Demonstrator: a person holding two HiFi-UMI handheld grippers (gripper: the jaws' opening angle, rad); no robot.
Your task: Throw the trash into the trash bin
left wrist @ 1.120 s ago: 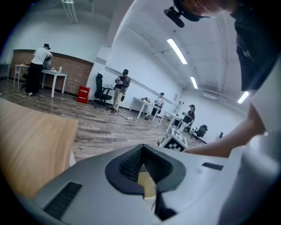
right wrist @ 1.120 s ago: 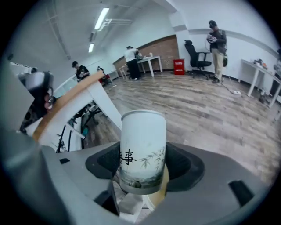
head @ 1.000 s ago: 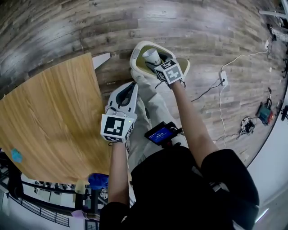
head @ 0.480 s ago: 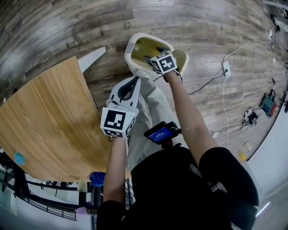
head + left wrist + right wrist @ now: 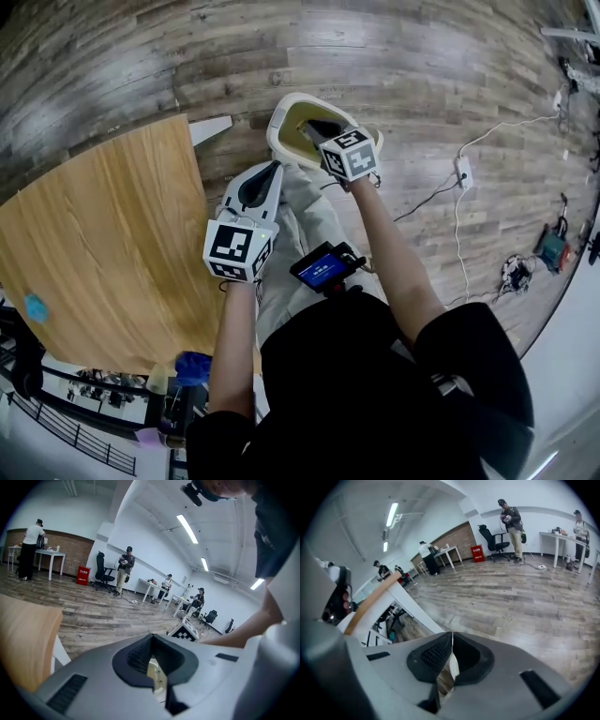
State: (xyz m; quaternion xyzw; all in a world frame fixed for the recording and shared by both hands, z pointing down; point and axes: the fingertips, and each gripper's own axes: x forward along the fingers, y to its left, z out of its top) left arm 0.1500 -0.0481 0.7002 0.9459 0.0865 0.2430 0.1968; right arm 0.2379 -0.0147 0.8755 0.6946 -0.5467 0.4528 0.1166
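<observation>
A: Big stuff first?
B: Wood table (image 5: 103, 253) on the left, trash bin (image 5: 277, 120) on the floor just past its corner.
A: Grippers?
B: Right gripper (image 5: 315, 127) over the bin's mouth, jaws clenched, empty. Left gripper (image 5: 272, 172) just beside the bin, same.

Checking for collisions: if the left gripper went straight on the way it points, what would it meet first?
Most likely the trash bin: the left gripper aims at its near rim, though how far off it stands is unclear.
</observation>
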